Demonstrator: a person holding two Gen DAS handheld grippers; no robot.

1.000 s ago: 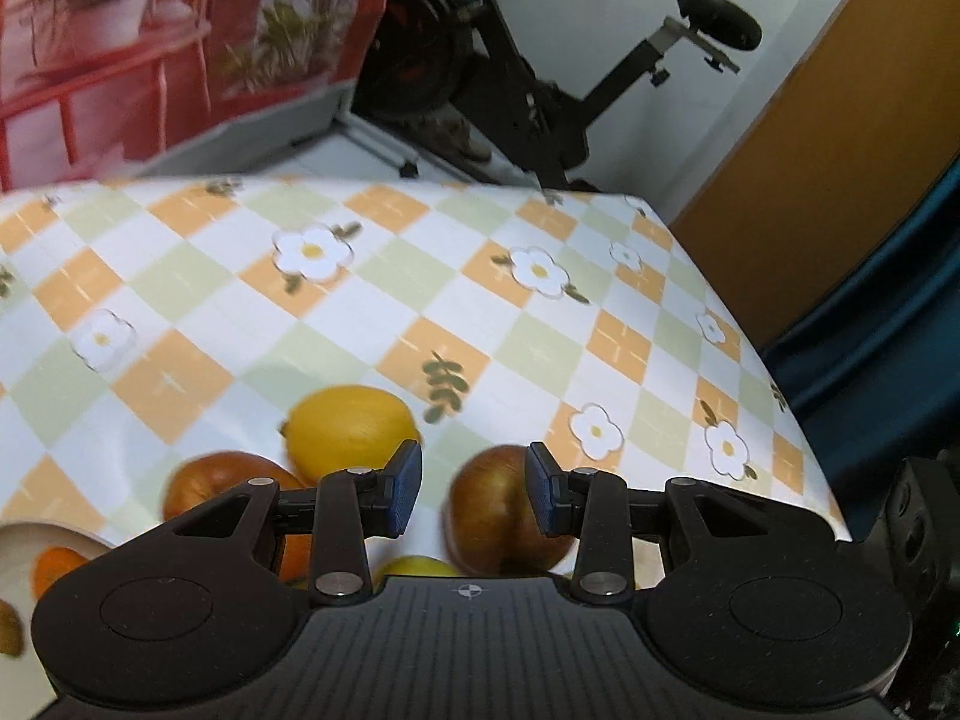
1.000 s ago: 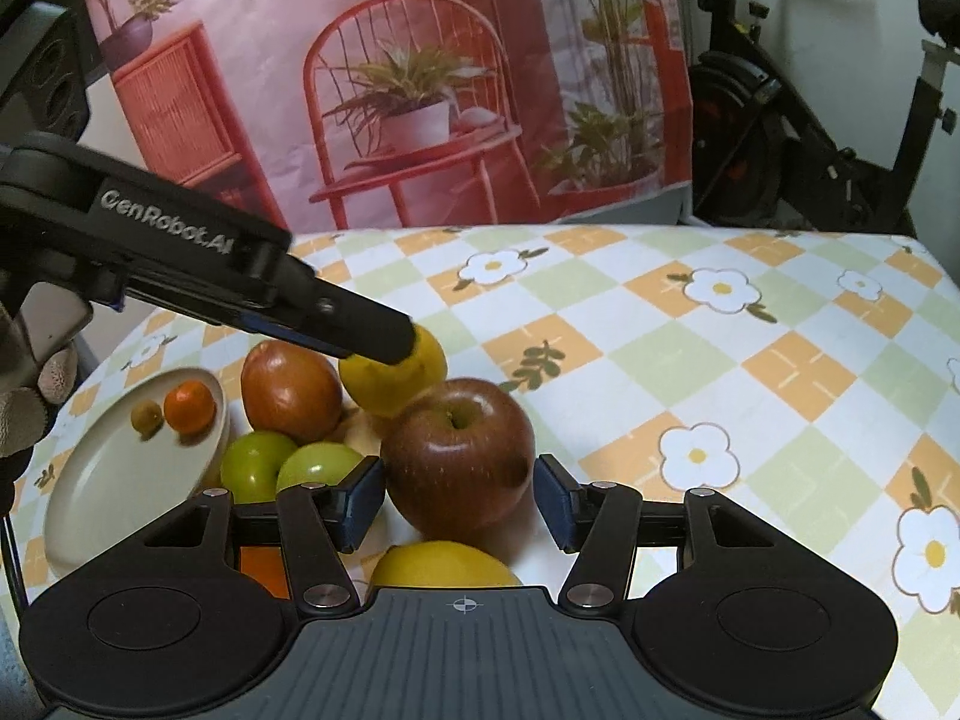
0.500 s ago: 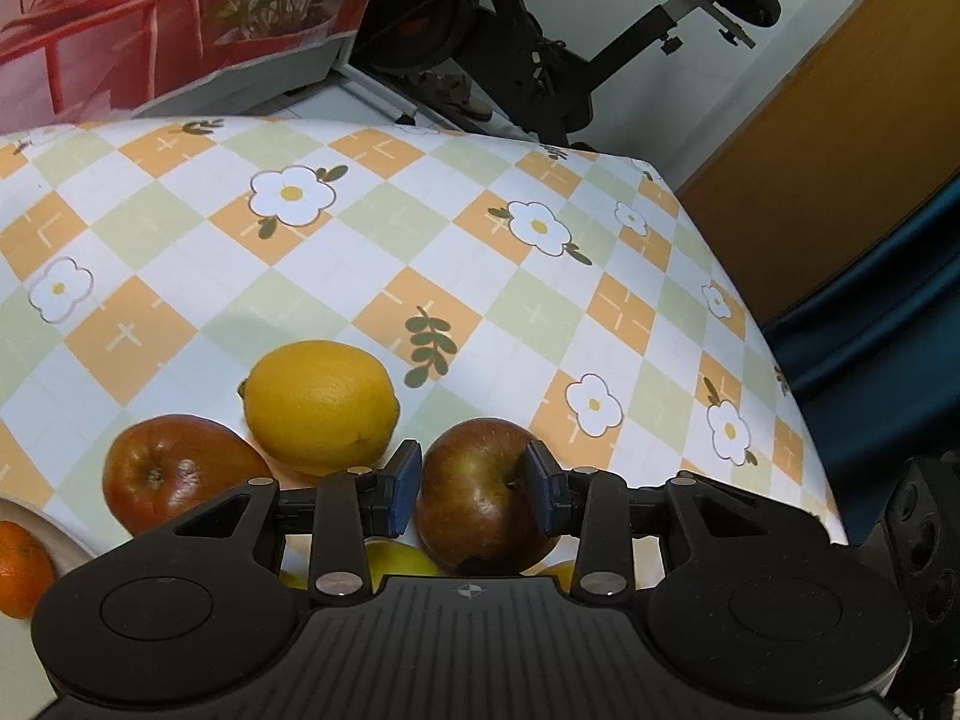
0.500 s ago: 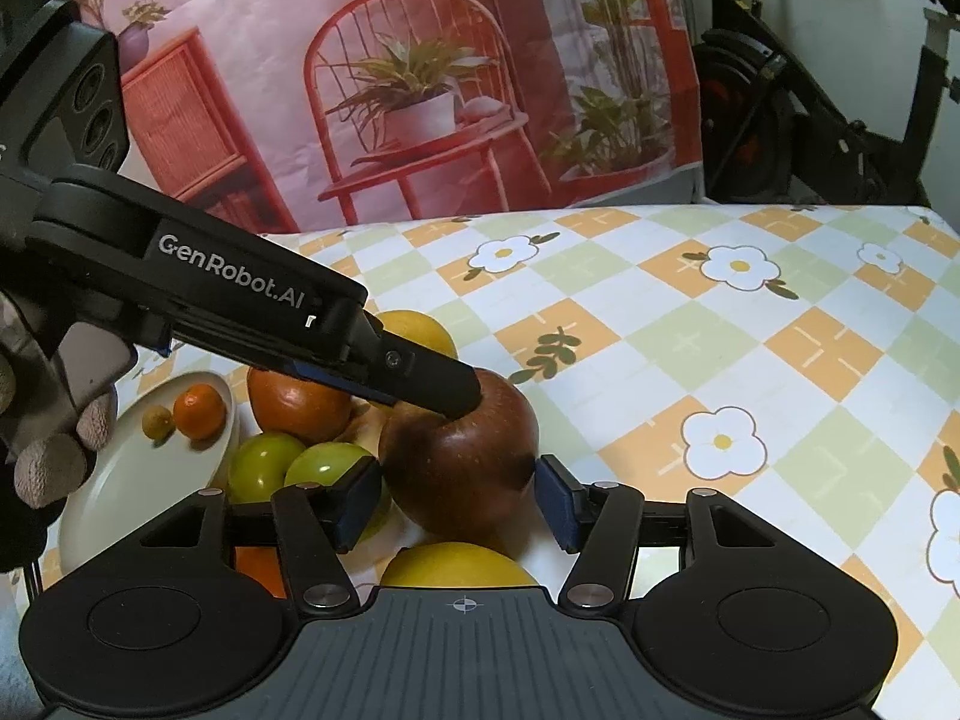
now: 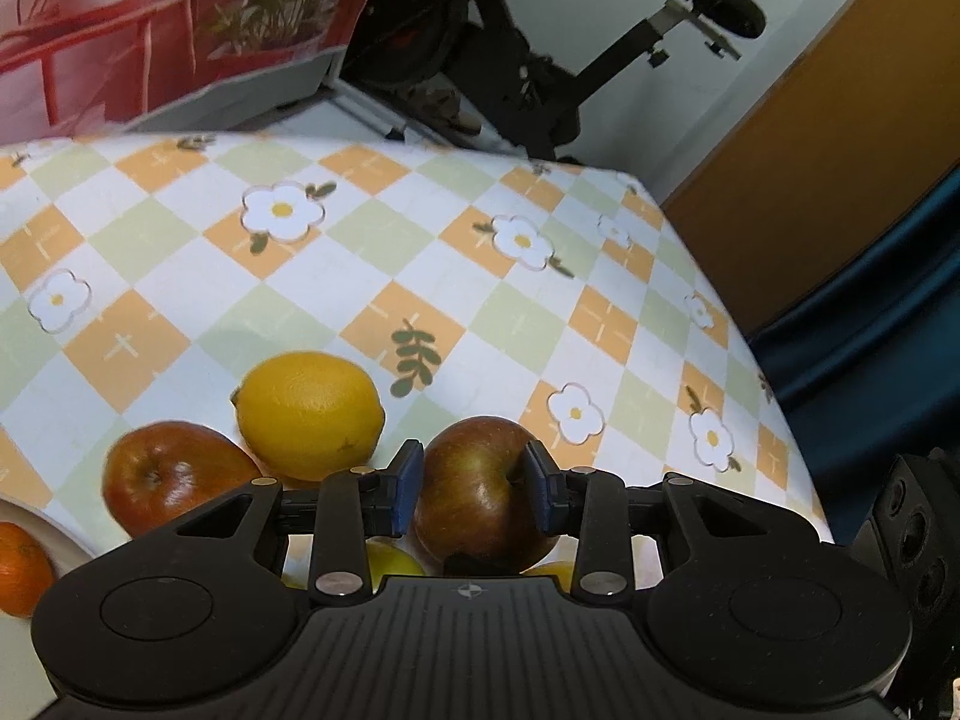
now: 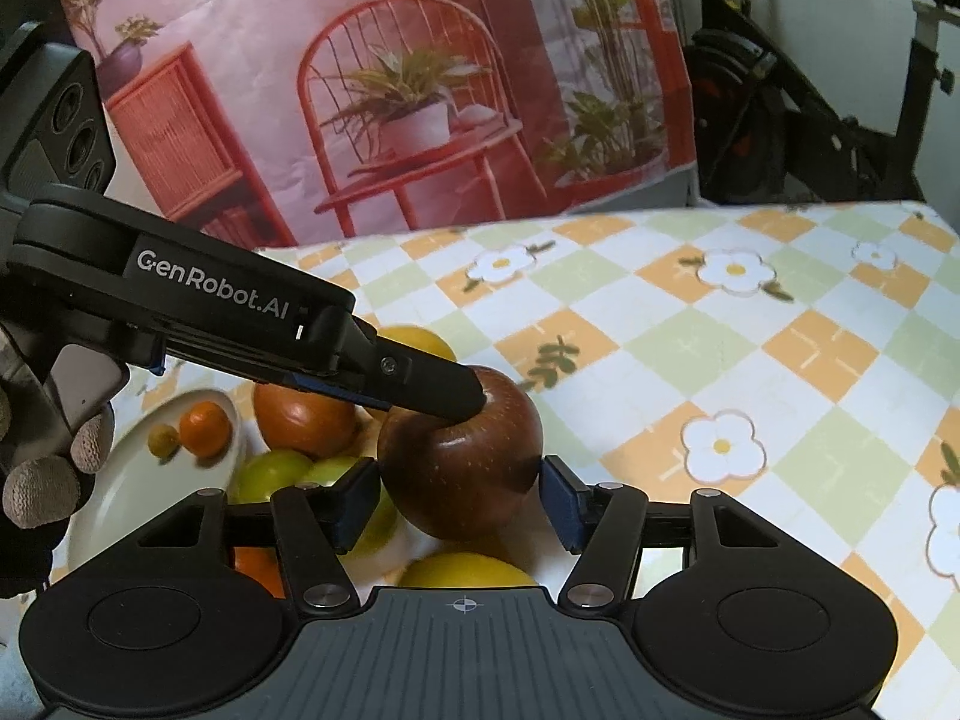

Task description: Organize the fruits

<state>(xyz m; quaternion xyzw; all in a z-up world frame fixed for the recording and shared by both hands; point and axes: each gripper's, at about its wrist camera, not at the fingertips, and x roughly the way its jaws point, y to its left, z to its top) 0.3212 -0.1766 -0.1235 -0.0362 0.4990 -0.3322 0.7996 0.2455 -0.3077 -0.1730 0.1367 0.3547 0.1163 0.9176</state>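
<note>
A dark red apple (image 5: 480, 504) (image 6: 462, 468) lies on the checked tablecloth among other fruit. My left gripper (image 5: 473, 489) is shut on its upper part, one pad at the stem hollow and the other on the apple's side. From the right wrist view, its finger (image 6: 456, 396) rests on the apple's top. My right gripper (image 6: 459, 507) stands open, with its blue pads on either side of the same apple, close to the skin. Beside it lie a lemon (image 5: 309, 414) and a second red apple (image 5: 174, 480) (image 6: 300, 420).
A pale plate (image 6: 120, 480) at the left holds a mandarin (image 6: 204, 429) and a small yellow-green fruit (image 6: 163, 439). Two green apples (image 6: 270, 474) and a yellow fruit (image 6: 468, 567) lie near the right gripper. A gloved hand (image 6: 48, 480) holds the left gripper. An exercise bike stands beyond the table.
The left gripper has moved from the lemon onto the dark apple, and its pads now sit against it. The right gripper has kept its place, with its jaws slightly wider.
</note>
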